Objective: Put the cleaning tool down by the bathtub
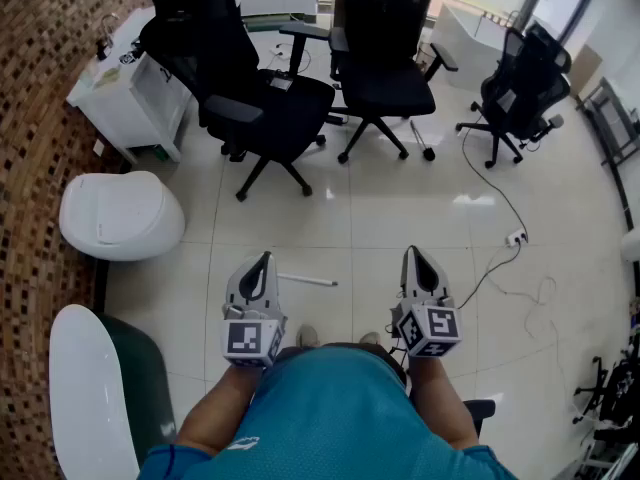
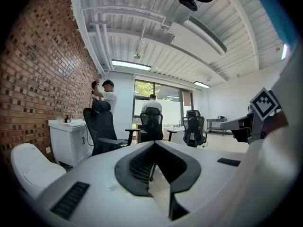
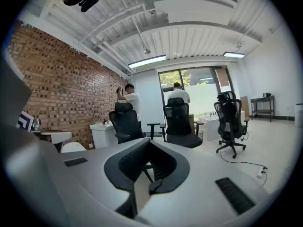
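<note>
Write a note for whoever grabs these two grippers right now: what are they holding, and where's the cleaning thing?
Left gripper: jaws together, empty.
Right gripper: jaws together, empty.
Cleaning tool: seemingly the thin white stick lying on the floor just ahead of the left gripper, one end hidden behind it.
Bathtub: probably the white-rimmed shape at the person's left.
Done: tool looks put down; neither gripper touches it.
Left: judge whether it lies near enough to the tub.

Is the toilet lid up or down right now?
Down. In the head view the toilet lid lies flat and white over the bowl; no opening shows.
</note>
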